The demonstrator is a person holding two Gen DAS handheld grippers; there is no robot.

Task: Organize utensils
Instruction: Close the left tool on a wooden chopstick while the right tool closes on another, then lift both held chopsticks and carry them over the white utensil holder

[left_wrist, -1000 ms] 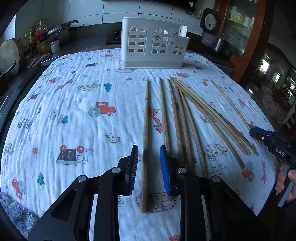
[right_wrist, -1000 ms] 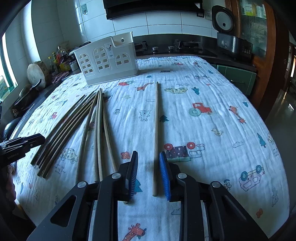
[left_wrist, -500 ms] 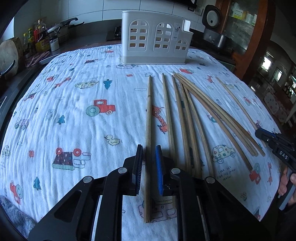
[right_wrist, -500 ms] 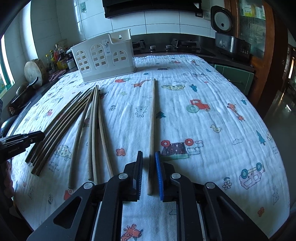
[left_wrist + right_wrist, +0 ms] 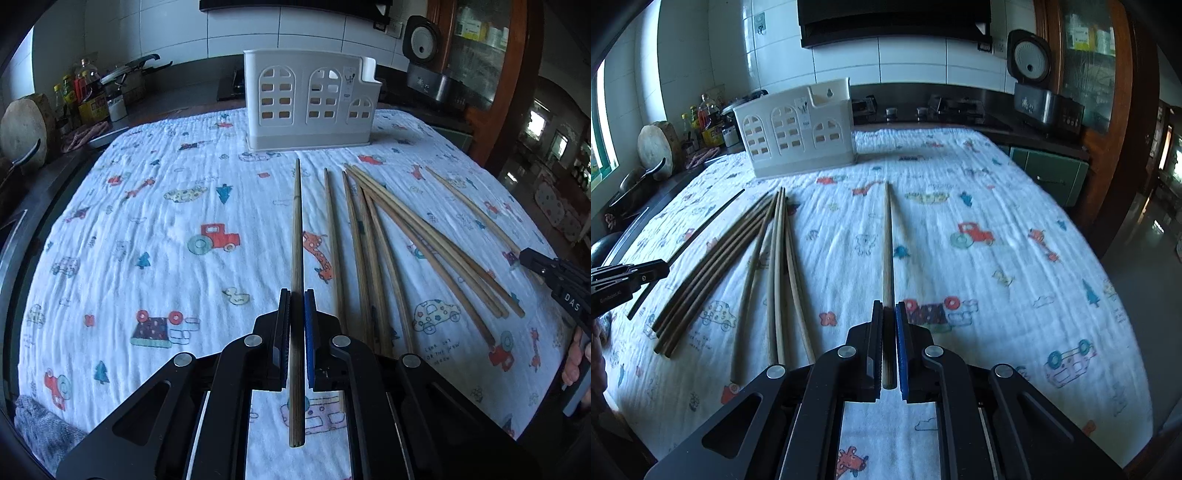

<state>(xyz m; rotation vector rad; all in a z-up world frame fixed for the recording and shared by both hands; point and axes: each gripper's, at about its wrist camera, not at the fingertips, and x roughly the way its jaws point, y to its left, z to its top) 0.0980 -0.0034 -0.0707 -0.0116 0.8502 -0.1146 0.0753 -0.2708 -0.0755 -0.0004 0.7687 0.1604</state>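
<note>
A white cloth (image 5: pixel 155 236) printed with tractors, cars, trees and giraffes covers the whole surface, which stands in a kitchen with white wall tiles and a dark counter running along the back. In the left wrist view, the left gripper (image 5: pixel 296 314) sits at the bottom centre of the frame, its fingers clenched on a single chopstick (image 5: pixel 296 229) that points up the frame toward the white utensil holder (image 5: pixel 310 103) standing at the top centre on the cloth. To the right of this chopstick a spread of loose chopsticks (image 5: pixel 373 258) lies fanned on the cloth. In the right wrist view, the right gripper (image 5: pixel 887 321) is likewise at bottom centre, fingers clamped on another chopstick (image 5: pixel 887 240), with the holder at the upper left. Bottles (image 5: pixel 86 99) and a round wooden block (image 5: pixel 22 129) stand on the counter at the left edge of the left wrist view; a rice cooker (image 5: pixel 1032 74) sits at the upper right of the right wrist view beside a wooden cabinet (image 5: pixel 1108 74) with glass doors.
</note>
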